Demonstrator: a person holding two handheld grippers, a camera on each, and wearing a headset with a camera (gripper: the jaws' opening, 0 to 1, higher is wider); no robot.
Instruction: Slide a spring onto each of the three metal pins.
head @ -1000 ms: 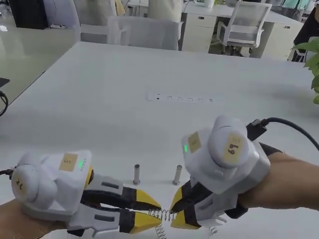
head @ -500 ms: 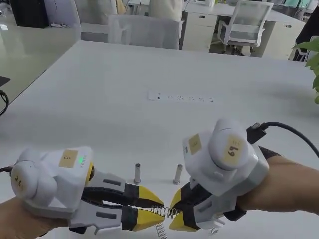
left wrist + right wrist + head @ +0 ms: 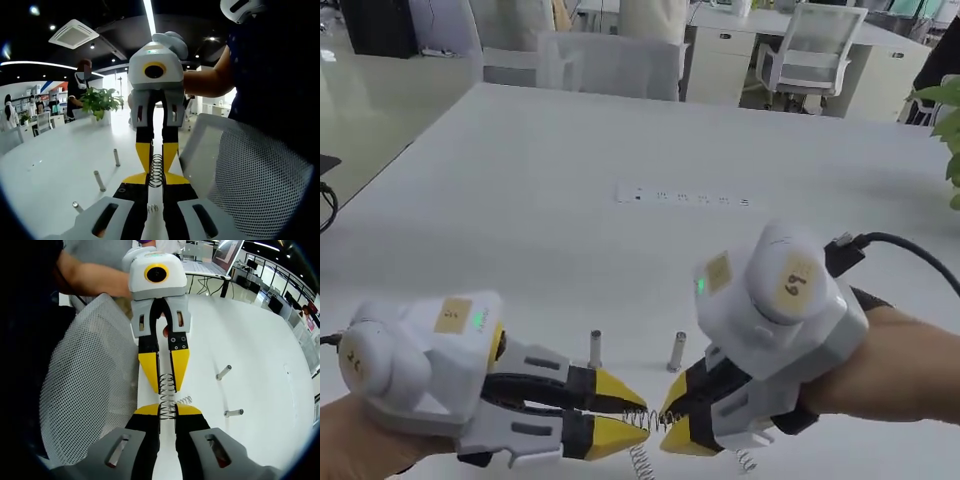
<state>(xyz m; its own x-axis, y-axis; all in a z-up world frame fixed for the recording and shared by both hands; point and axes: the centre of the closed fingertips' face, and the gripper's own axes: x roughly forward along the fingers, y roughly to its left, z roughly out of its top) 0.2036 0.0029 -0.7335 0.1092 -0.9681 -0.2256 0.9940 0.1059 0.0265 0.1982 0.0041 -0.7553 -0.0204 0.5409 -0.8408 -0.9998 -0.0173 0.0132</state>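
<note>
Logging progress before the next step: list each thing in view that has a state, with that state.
left gripper: jaws shut on held spring.
right gripper: jaws shut on its other end.
held spring: spans both grippers, on no pin.
three pins: standing, bare.
loose springs: lying on table.

The spring [image 3: 651, 421] is seen as thin bare metal wire, bright and shiny, and the pins [image 3: 595, 350] as smooth, dull-silver metal. The left gripper [image 3: 642, 418] and right gripper [image 3: 667, 425] are cased in smooth white plastic with a soft gloss, their jaws matt black with matt yellow tips. The table [image 3: 570, 150] is finished smooth and white with a faint sheen. The near chair back [image 3: 85, 390] is made of open woven mesh.
</note>
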